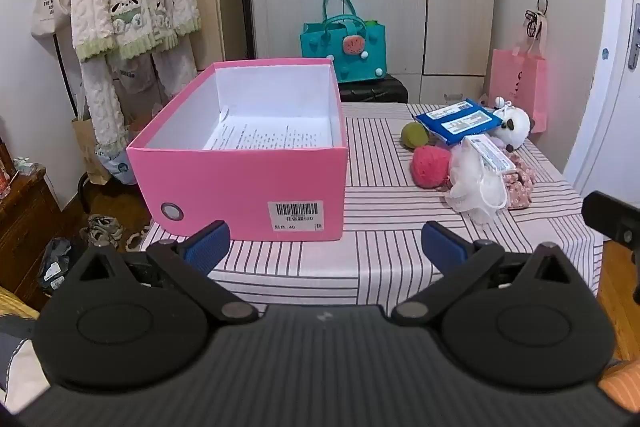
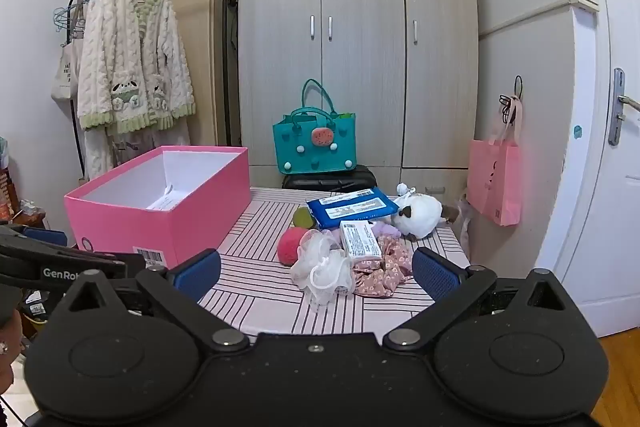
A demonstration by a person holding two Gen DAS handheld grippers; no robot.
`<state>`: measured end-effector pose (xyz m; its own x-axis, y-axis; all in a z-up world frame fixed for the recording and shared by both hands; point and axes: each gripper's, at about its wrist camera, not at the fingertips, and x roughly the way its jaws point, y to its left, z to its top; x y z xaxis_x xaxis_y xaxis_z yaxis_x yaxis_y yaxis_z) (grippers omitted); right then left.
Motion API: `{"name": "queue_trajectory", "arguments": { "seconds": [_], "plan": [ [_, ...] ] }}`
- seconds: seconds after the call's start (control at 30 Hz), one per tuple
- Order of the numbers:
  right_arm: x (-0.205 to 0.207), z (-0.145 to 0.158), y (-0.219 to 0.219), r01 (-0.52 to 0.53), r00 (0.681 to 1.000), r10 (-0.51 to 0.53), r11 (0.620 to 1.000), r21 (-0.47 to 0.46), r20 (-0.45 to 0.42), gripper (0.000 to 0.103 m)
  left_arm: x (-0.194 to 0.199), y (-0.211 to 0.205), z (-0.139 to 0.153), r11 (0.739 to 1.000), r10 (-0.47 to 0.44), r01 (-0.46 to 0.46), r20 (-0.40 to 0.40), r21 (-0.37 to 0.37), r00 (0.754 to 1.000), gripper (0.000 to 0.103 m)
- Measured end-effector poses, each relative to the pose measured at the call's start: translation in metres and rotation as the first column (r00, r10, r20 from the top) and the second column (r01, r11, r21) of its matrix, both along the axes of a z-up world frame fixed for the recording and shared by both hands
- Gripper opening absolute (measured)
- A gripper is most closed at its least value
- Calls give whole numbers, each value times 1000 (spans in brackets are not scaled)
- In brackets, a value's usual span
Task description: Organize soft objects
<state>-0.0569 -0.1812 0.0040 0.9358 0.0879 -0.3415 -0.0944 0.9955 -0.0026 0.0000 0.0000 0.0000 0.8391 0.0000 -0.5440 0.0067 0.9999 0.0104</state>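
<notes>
On the striped bench [image 2: 256,291] the soft things lie heaped right of the pink box [image 1: 244,183], both grippers' jaws spread wide and empty, so grabbing the white mesh puff [image 2: 322,273] could drag its tangled neighbours off the edge.

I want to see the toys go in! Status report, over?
Left gripper and right gripper open, empty. Pink box holds only paper; soft pile on the table, untouched. Path clear.
</notes>
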Motion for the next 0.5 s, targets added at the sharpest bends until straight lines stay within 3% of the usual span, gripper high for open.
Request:
{"name": "queue_trajectory", "arguments": {
  "seconds": [0.5],
  "plan": [
    [-1,-10,-8,5,1000,-5,1000,21,16,103,-1,0,-9,1000,-17,18,35,-26,999,103]
  ]
}}
